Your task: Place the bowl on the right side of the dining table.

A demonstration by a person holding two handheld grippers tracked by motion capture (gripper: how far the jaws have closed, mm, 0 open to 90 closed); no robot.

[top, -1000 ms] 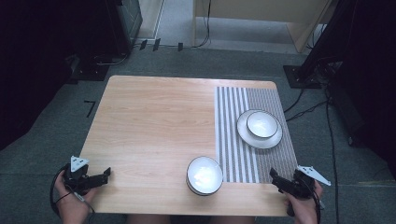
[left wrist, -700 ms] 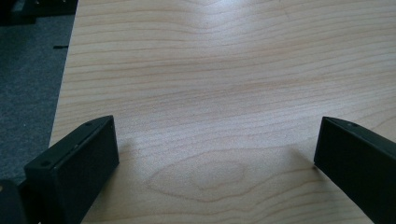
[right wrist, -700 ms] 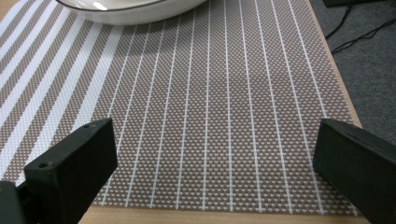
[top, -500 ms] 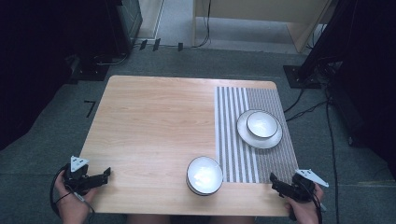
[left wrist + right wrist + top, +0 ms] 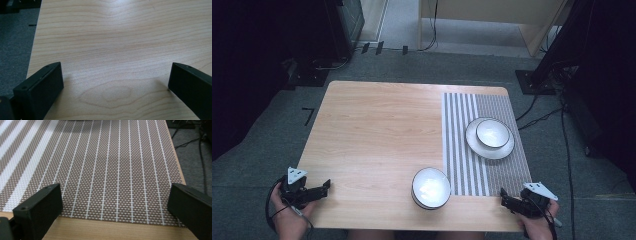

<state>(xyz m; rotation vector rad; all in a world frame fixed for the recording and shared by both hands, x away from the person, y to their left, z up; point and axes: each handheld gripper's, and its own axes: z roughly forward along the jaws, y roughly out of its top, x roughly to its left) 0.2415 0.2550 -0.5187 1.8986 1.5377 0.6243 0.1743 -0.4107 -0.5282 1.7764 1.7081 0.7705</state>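
Both jaws stand wide apart and empty on the left hand-held gripper [image 5: 326, 186] at the lower left of the high view and on the right hand-held gripper [image 5: 503, 199] at the lower right, so the step in hand looks like a first reach for the nearer white ceramic bowl with a dark rim [image 5: 431, 187], which sits low in the frame, just left of centre, on the pale wooden bench [image 5: 377, 135] with its right edge touching the brown-and-white striped woven placemat [image 5: 464, 150]. To do it well, the right hand-held gripper should probably come in level over the mat's lower edge and close on the bowl's rim wall rather than push it. I count two bowls, the second white bowl [image 5: 492, 133] resting on one white round plate [image 5: 479, 149] at the right of the frame, one placemat and two hand-held grippers.
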